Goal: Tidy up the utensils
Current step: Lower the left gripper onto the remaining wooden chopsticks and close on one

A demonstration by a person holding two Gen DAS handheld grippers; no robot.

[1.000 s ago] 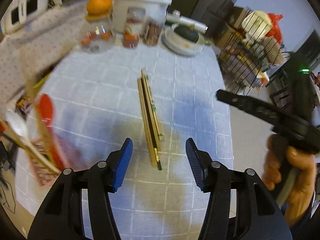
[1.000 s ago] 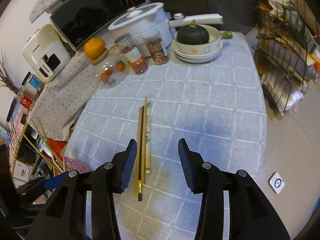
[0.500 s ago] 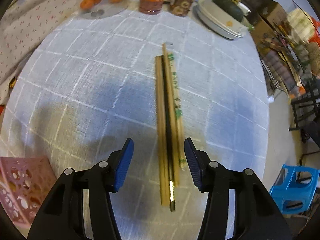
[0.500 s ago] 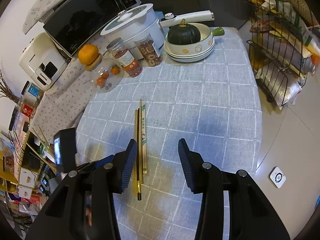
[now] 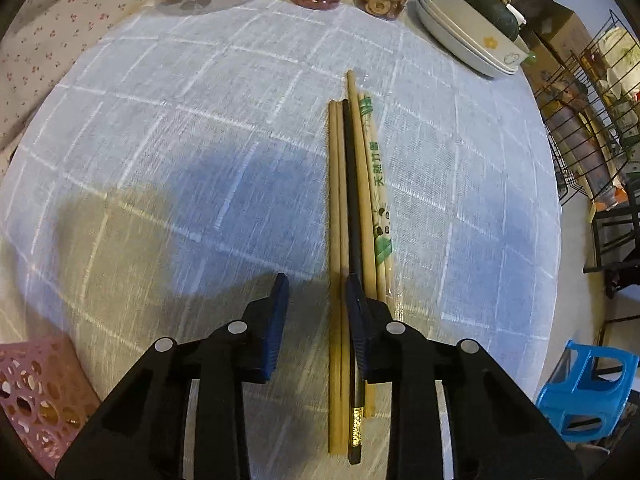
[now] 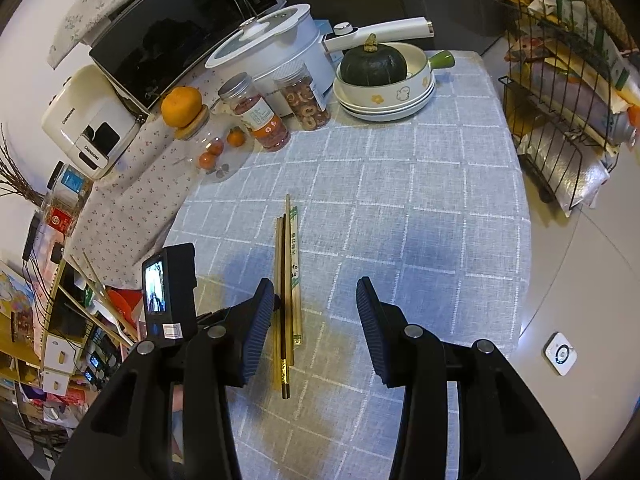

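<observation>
A bundle of chopsticks (image 5: 352, 208) lies lengthwise on the blue checked tablecloth: two plain wooden ones on the left, a black one with a gold end, another wooden one, and a wrapped pair with green print (image 5: 378, 184). My left gripper (image 5: 316, 300) is low over their near ends, jaws partly closed, with the two left wooden sticks between the blue pads (image 5: 276, 320) and the right pad over the black one. My right gripper (image 6: 316, 308) is open and empty, hovering above the same chopsticks (image 6: 286, 280); the left gripper's camera body (image 6: 170, 288) shows at its left.
A pink perforated basket (image 5: 32, 392) stands at the near left table edge. At the far end are jars (image 6: 256, 116), oranges, a white pot (image 6: 276, 44), stacked bowls holding a green squash (image 6: 374, 64). A wire rack (image 6: 560, 100) and blue stool (image 5: 588, 392) stand right of the table.
My left gripper swung from the pink basket over to the chopsticks, dropped low over their near ends, and narrowed its jaws around the left sticks. My right gripper rose and pulled back slightly.
</observation>
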